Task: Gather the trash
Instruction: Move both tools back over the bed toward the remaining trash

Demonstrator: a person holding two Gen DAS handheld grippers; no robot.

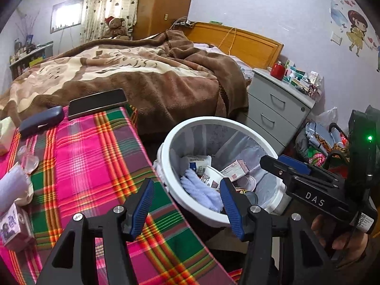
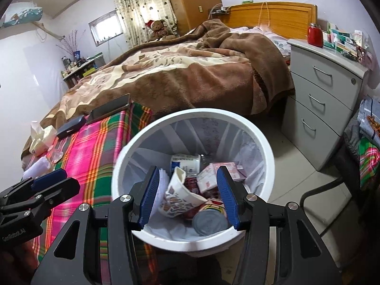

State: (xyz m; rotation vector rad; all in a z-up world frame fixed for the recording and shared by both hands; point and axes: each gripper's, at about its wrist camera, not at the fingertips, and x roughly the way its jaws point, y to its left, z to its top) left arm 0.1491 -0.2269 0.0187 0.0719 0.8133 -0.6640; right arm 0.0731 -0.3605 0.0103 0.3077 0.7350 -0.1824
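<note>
A white waste bin [image 1: 204,120] [image 2: 201,112] with a liner stands on the floor beside the table. Inside lie a printed paper cup [image 2: 180,194] [image 1: 213,175], a pink carton [image 2: 209,177] [image 1: 235,168], a tin can [image 2: 209,220] and a fluffy white cloth [image 1: 201,190]. My right gripper [image 2: 188,197] [image 1: 277,163] hangs over the bin's mouth, open, with nothing between its pads. My left gripper [image 1: 187,205] [image 2: 47,182] is open and empty above the table's edge, just left of the bin.
The table wears a pink plaid cloth [image 1: 95,156]. On it lie a small carton [image 1: 14,228], a white roll [image 1: 11,185], clear plastic pieces [image 1: 29,160], a dark case [image 1: 41,121] and a black slab [image 1: 97,103]. A bed and a grey drawer unit [image 2: 320,99] stand behind.
</note>
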